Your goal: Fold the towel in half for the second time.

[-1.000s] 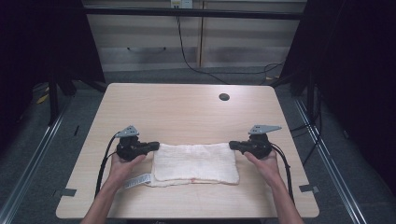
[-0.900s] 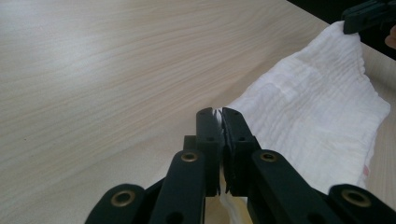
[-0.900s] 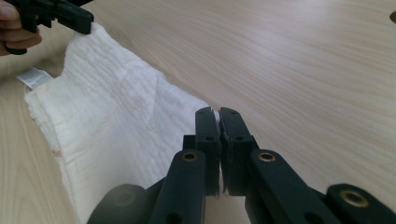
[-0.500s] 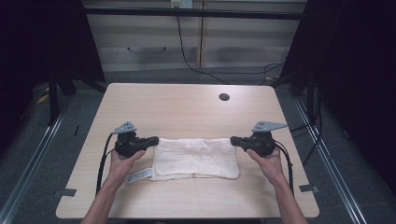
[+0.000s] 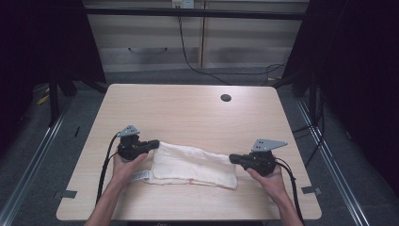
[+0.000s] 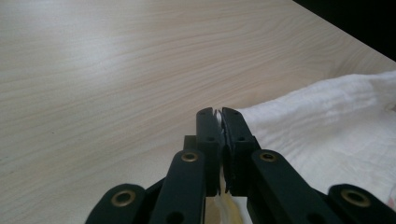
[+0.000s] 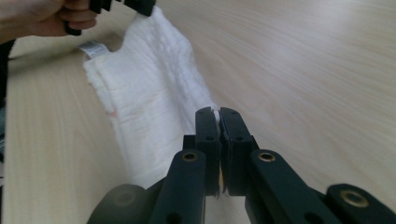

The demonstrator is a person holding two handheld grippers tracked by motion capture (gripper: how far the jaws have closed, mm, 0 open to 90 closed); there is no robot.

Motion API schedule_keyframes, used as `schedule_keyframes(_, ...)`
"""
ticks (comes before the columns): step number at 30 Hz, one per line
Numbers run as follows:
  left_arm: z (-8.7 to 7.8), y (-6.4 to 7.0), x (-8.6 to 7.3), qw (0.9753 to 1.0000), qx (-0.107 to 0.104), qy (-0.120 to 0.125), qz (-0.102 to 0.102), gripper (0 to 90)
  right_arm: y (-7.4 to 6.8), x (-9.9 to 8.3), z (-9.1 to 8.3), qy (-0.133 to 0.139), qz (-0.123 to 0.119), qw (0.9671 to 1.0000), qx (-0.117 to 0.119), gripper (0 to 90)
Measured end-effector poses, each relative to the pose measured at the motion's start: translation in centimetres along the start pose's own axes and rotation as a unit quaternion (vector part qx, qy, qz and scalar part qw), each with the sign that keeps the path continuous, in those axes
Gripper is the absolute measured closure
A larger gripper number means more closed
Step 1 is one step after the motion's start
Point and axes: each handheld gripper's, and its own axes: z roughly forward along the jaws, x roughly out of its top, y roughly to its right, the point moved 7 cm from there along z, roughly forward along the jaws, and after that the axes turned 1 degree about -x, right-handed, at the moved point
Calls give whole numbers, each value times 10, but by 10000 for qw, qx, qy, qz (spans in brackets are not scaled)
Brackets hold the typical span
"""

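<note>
You hold a folded white towel (image 5: 194, 165) by its two ends.
High view: it lies slanted on the counter (image 5: 188, 110) between your left hand-held gripper (image 5: 151, 143) and right hand-held gripper (image 5: 234, 158). Left gripper view — jaws pinch a corner. Right gripper view — jaws clamp the other end.

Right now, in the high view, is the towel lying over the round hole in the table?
No, the towel lies near the table's front edge, while the hole sits uncovered, well apart toward the far edge.
</note>
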Motion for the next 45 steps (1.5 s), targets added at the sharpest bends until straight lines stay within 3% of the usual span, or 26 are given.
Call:
schedule_keyframes(8,4,1,-1,10000,5,-15,22,869,-21,-13,-5,-149,-113,9997,182,872)
schedule_keyframes(11,5,1,-1,10000,-39,-10,-23,869,-27,-22,-3,-342,-153,9990,246,872)
schedule_keyframes(14,6,2,-1,10000,-51,-8,-39,870,-33,-33,1,-597,-189,9974,358,872)
schedule_keyframes(25,8,8,1,9999,-122,32,14,869,-50,-55,13,-1095,-157,9914,695,873)
schedule_keyframes(30,6,14,10,9996,-196,169,76,869,-48,-54,16,-1267,-154,9899,618,876)
schedule_keyframes(33,7,18,17,9993,-242,282,59,868,-42,-52,17,-1280,-136,9906,452,876)
schedule_keyframes(35,8,22,22,9991,-278,290,163,868,-34,-51,17,-1297,-156,9912,202,876)
schedule_keyframes(39,6,31,33,9982,-367,402,268,867,-20,-50,16,-1255,20,9921,-15,877)
schedule_keyframes(41,4,39,35,9972,-545,452,258,867,-18,-50,16,-1194,174,9927,16,877)
schedule_keyframes(45,-1,51,28,9958,-626,315,591,867,-18,-50,16,-1136,282,9931,-93,878)
